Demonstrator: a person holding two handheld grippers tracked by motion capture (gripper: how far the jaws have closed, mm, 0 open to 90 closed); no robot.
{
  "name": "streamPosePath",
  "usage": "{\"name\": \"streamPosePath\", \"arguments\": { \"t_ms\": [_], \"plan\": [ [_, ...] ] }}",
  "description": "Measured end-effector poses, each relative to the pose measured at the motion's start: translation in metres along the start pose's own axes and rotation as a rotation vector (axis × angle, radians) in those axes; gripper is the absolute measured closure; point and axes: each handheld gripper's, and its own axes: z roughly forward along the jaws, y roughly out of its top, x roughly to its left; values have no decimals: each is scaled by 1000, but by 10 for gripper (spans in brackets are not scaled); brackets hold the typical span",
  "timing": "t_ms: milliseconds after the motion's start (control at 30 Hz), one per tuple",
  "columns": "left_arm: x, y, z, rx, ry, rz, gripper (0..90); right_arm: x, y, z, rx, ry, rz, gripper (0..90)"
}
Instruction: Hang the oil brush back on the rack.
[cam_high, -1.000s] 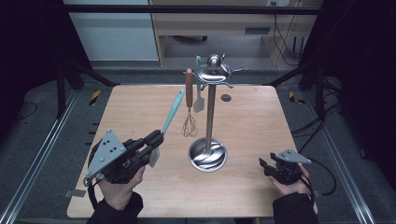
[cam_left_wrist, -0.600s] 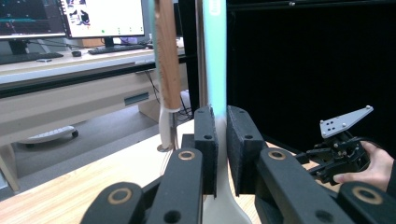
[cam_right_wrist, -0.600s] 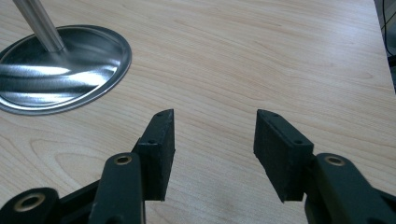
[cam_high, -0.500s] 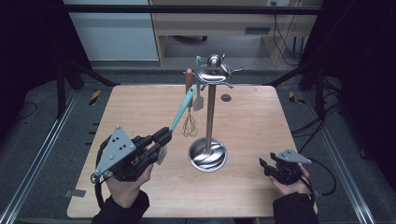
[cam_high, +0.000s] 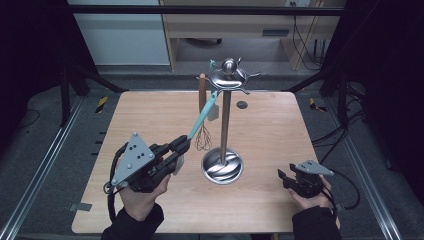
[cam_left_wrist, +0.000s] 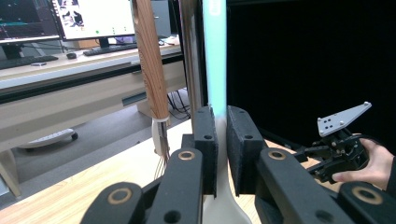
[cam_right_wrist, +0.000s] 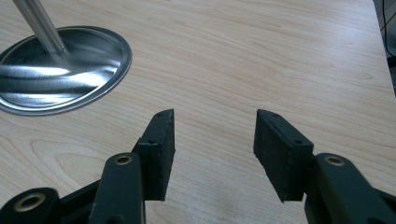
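The left gripper is pinching a long spatula with a light blue handle and a white blade. Its two black jaws are pressed on the handle from both sides, low down near the blade. In the left gripper view the blue handle goes straight up between the jaws and the white blade pokes out below them. The spatula is lifted off the light wooden table and leans up and to the right. Its far tip is up by the round top of the shiny metal stand, very close to the hooks there. I cannot tell if the tip touches a hook.

The stand has a thin pole and a round flat base in the middle of the table. A whisk with a brown wooden handle and thin wires hangs from the top of the stand, just left of the pole and beside the blue handle.

The right gripper rests low at the near right side of the table, well apart from the stand. Its jaws are spread wide with nothing between them, just bare wood.
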Motion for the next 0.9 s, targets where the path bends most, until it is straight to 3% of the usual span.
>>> {"name": "streamPosePath", "arguments": {
  "t_ms": [900],
  "plan": [
    [-1,-5,27,58,29,13,826,0,0,1,4,2,4,491]
  ]
}}
